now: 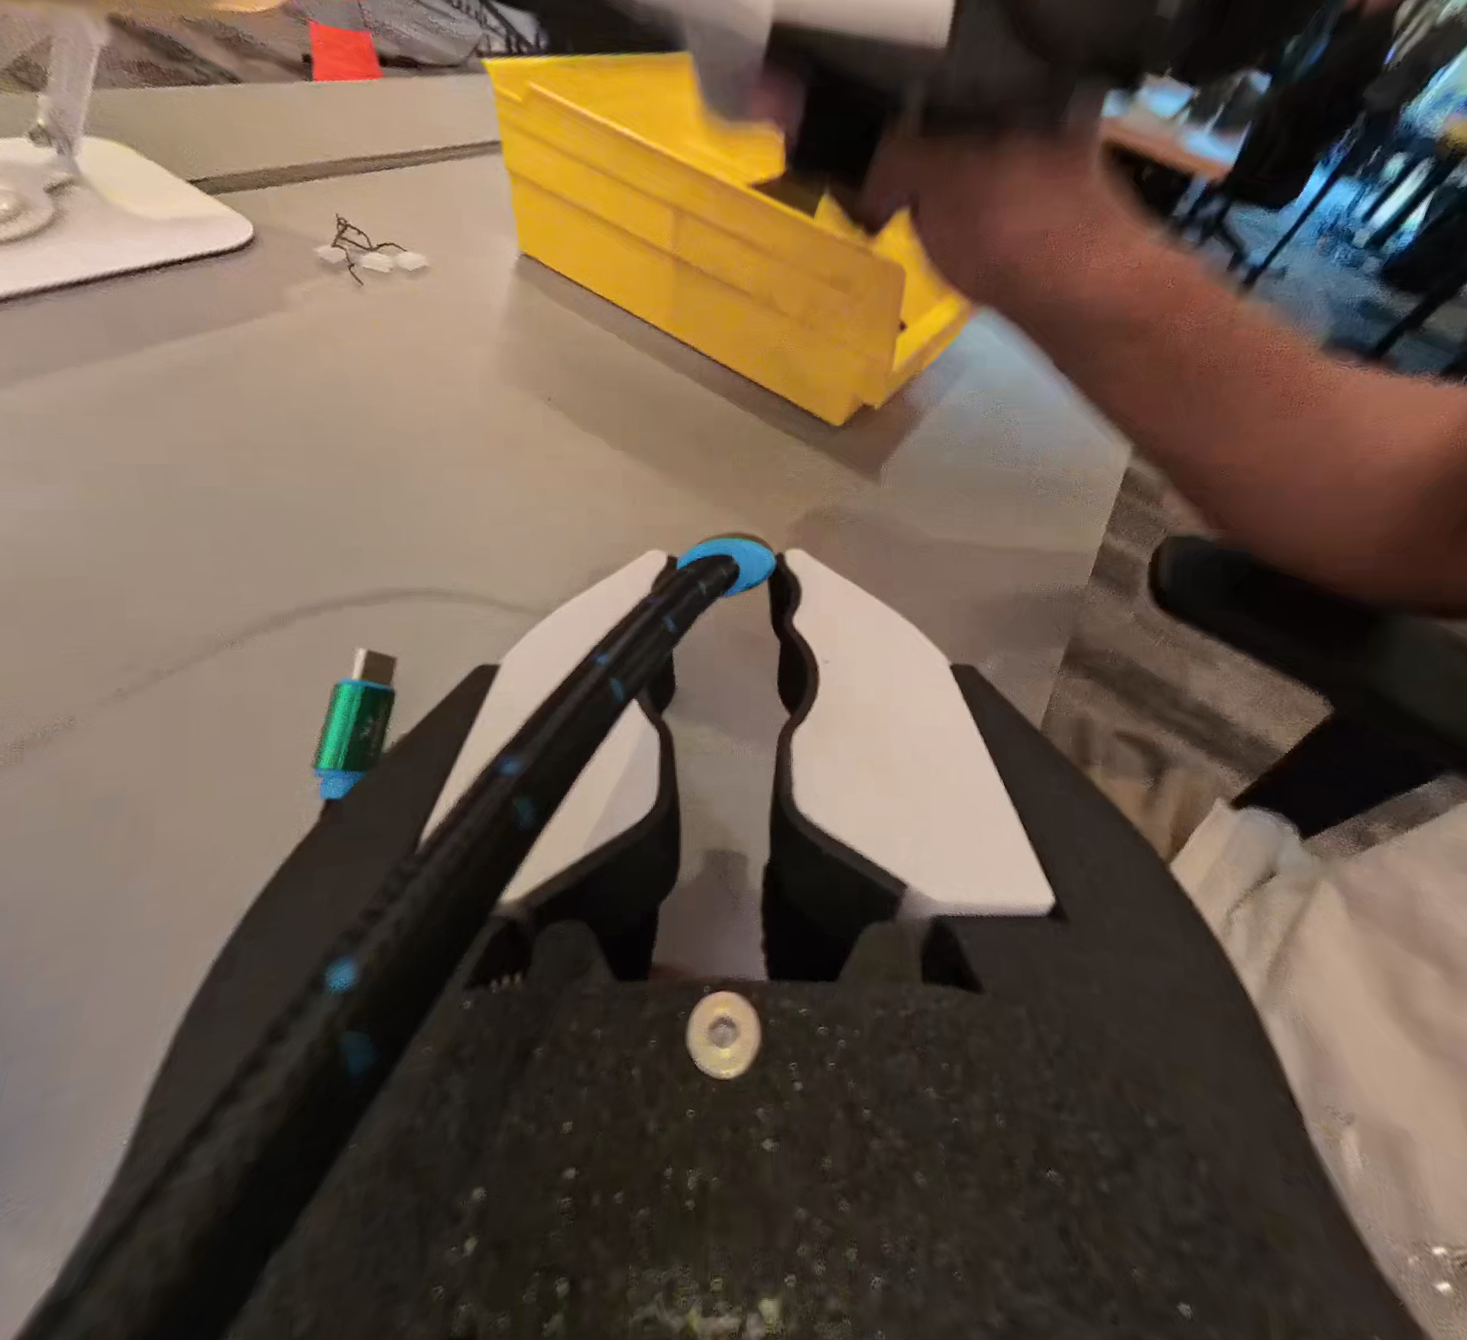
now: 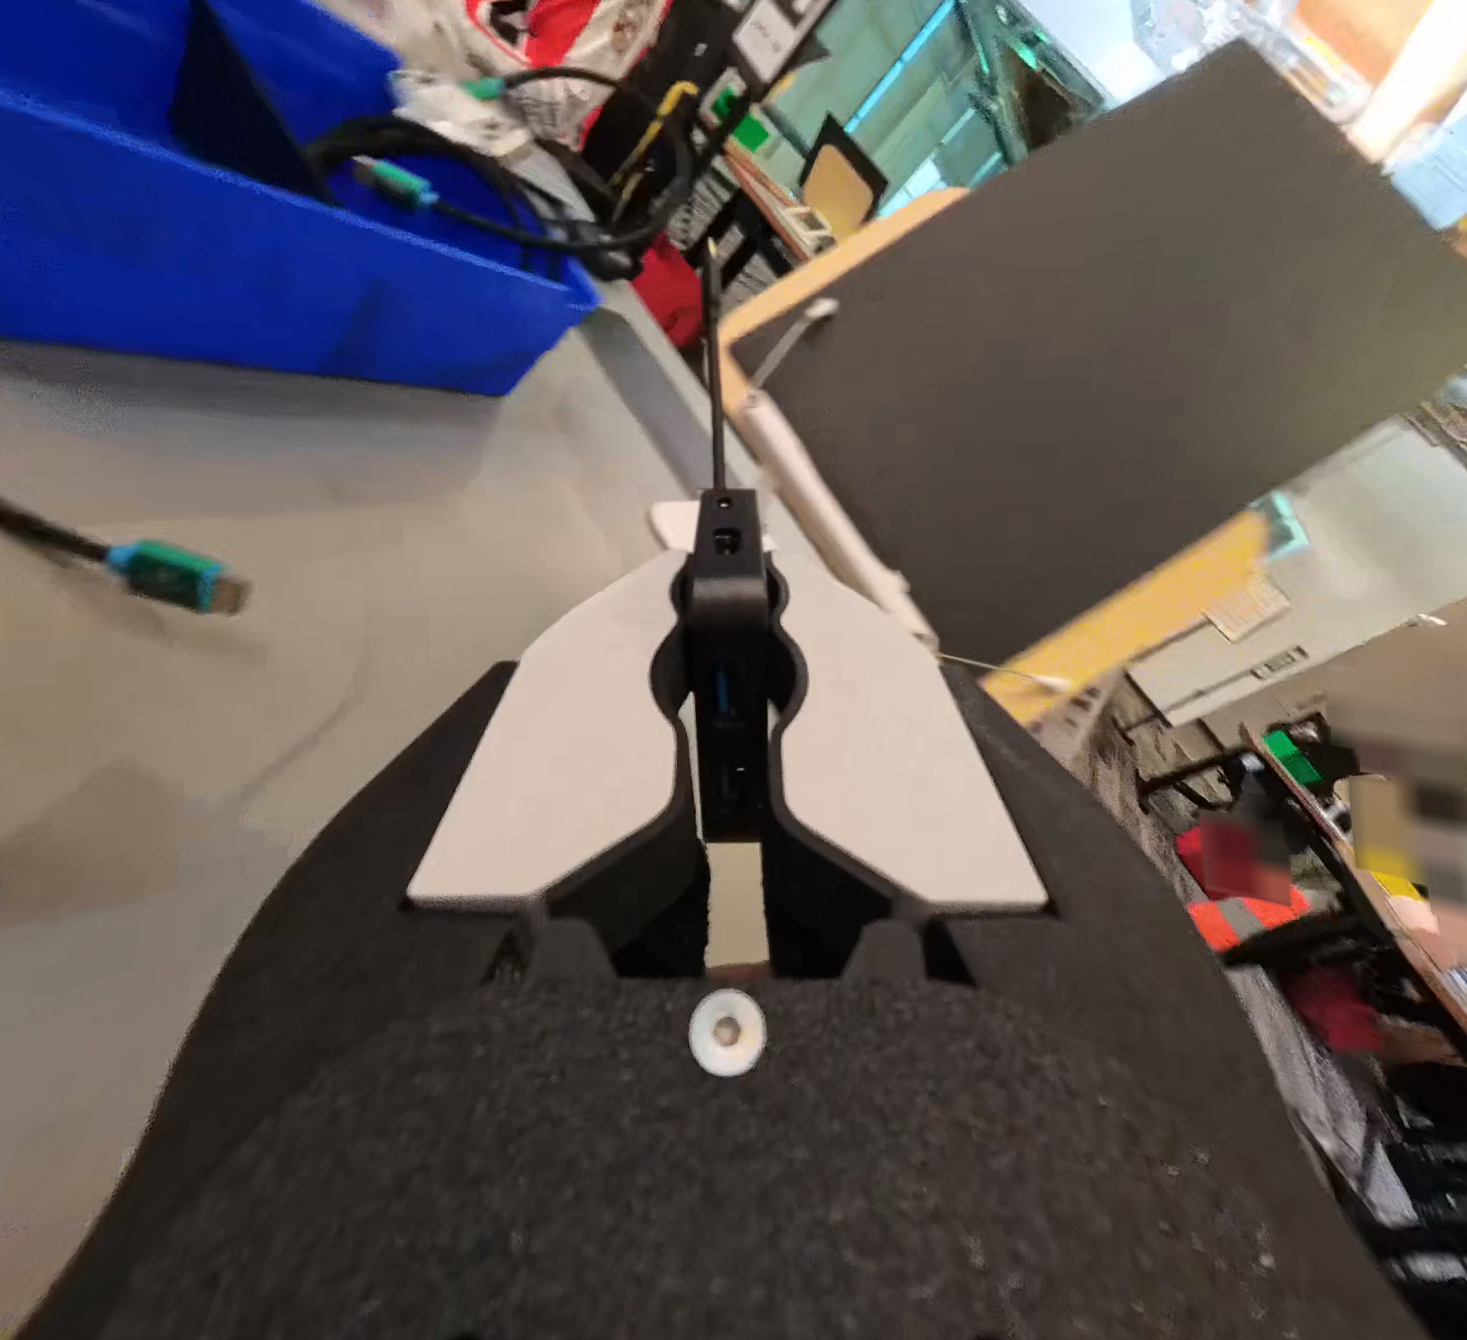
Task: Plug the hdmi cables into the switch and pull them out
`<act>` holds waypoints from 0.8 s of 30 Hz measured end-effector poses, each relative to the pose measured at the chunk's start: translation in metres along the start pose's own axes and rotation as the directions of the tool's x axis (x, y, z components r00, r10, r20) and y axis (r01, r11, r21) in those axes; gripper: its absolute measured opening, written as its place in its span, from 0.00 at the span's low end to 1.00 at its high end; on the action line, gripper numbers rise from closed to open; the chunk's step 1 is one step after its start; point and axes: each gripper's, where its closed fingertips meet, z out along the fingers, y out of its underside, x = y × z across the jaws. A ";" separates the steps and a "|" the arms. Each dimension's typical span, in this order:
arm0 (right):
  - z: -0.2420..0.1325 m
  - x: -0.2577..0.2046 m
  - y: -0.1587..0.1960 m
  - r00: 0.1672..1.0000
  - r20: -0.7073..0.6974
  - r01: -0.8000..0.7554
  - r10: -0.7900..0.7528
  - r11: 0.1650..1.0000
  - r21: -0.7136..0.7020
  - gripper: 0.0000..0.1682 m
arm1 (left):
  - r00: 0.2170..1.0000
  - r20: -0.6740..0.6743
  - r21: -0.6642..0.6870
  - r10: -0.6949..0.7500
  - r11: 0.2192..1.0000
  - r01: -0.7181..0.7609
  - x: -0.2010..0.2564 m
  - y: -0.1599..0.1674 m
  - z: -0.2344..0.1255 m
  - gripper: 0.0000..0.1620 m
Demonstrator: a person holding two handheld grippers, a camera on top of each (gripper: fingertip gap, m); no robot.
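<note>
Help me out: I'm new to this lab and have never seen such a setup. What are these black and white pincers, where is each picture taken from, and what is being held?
There is no robot here. A person holds a two-finger gripper in each hand, and a camera on each gripper looks forward along its fingers. One picture comes from the left gripper, the other from the right gripper.

The left gripper is shut on a black cable near its blue-collared end. The right gripper is shut on a small black box, the switch, with a thin lead running out of its far end.

On the grey table lie a loose green plug and a yellow bin. The right view also shows a blue bin holding more cables. The person's other arm appears blurred in the left view.
</note>
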 end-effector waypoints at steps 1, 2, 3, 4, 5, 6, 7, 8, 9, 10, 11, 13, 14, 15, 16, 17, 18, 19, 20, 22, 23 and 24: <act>-0.012 0.031 -0.002 0.999 -0.036 -0.009 0.008 1.000 -0.027 0.08 | 0.999 0.012 -0.014 0.041 0.999 -0.041 0.002 0.002 0.001 0.13; -0.027 0.066 0.000 0.997 -0.080 -0.027 0.023 0.998 -0.049 0.08 | 0.998 0.014 -0.021 0.065 0.998 -0.065 0.003 0.003 0.002 0.13; -0.042 0.097 0.007 0.996 -0.082 -0.055 0.048 0.995 -0.087 0.08 | 0.998 0.003 -0.025 0.069 0.997 -0.069 0.006 0.004 0.002 0.13; -0.058 0.124 0.024 0.995 -0.058 -0.090 0.081 0.980 -0.176 0.08 | 0.998 -0.013 -0.031 0.062 0.998 -0.063 0.008 0.006 0.003 0.13; -0.074 0.150 0.049 0.993 -0.049 -0.117 0.107 0.950 -0.289 0.08 | 0.998 -0.025 -0.041 0.055 0.998 -0.056 0.009 0.009 0.005 0.13; -0.089 0.171 0.075 0.992 -0.032 -0.125 0.122 0.915 -0.384 0.08 | 0.998 -0.035 -0.056 0.053 0.997 -0.055 0.010 0.012 0.006 0.13; -0.101 0.182 0.101 0.986 0.032 -0.128 0.161 0.875 -0.467 0.08 | 0.998 -0.036 -0.072 0.056 0.996 -0.059 0.009 0.016 0.007 0.13; -0.108 0.189 0.127 0.974 0.091 -0.125 0.206 0.831 -0.542 0.08 | 0.998 -0.032 -0.085 0.062 0.994 -0.065 0.008 0.018 0.009 0.13; -0.111 0.200 0.154 0.970 0.108 -0.108 0.217 0.785 -0.610 0.08 | 0.997 -0.029 -0.094 0.067 0.993 -0.070 0.008 0.020 0.010 0.13; -0.111 0.206 0.177 0.959 0.145 -0.089 0.241 0.749 -0.656 0.08 | 0.997 -0.030 -0.100 0.070 0.992 -0.073 0.008 0.022 0.010 0.13; -0.106 0.203 0.193 0.933 0.207 -0.084 0.293 0.739 -0.668 0.08 | 0.997 -0.036 -0.105 0.072 0.992 -0.076 0.009 0.023 0.011 0.13; -0.090 0.186 0.211 0.817 0.324 -0.159 0.477 0.726 -0.669 0.08 | 0.996 -0.035 -0.109 0.081 0.990 -0.084 0.010 0.023 0.012 0.13; -0.079 0.182 0.224 0.789 0.337 -0.175 0.514 0.713 -0.679 0.08 | 0.996 -0.039 -0.114 0.084 0.990 -0.088 0.012 0.024 0.012 0.13; -0.071 0.178 0.241 0.776 0.341 -0.156 0.530 0.686 -0.711 0.08 | 0.996 -0.044 -0.122 0.082 0.989 -0.087 0.013 0.025 0.013 0.13; -0.069 0.169 0.260 0.751 0.349 -0.104 0.561 0.622 -0.776 0.08 | 0.996 -0.040 -0.124 0.077 0.989 -0.081 0.012 0.026 0.013 0.13; -0.071 0.158 0.279 0.727 0.346 -0.038 0.593 0.537 -0.843 0.08 | 0.997 -0.038 -0.123 0.068 0.990 -0.072 0.012 0.026 0.013 0.13; -0.075 0.149 0.298 0.714 0.338 0.039 0.613 0.448 -0.893 0.08 | 0.997 -0.045 -0.126 0.056 0.990 -0.061 0.012 0.027 0.014 0.13; -0.077 0.142 0.315 0.723 0.333 0.111 0.605 0.374 -0.921 0.08 | 0.998 -0.048 -0.126 0.045 0.991 -0.051 0.013 0.027 0.014 0.13; -0.077 0.136 0.331 0.736 0.330 0.162 0.591 0.319 -0.934 0.08 | 0.998 -0.051 -0.123 0.037 0.992 -0.043 0.013 0.028 0.015 0.13; -0.077 0.128 0.352 0.763 0.301 0.197 0.572 0.237 -0.951 0.09 | 0.998 -0.051 -0.130 0.034 0.991 -0.040 0.014 0.030 0.015 0.13; -0.074 0.128 0.357 0.791 0.282 0.183 0.543 0.229 -0.956 0.14 | 0.998 -0.046 -0.130 0.041 0.990 -0.047 0.013 0.030 0.015 0.13; -0.070 0.130 0.355 0.812 0.263 0.151 0.521 0.248 -0.957 0.17 | 0.998 -0.047 -0.133 0.045 0.990 -0.051 0.014 0.031 0.014 0.13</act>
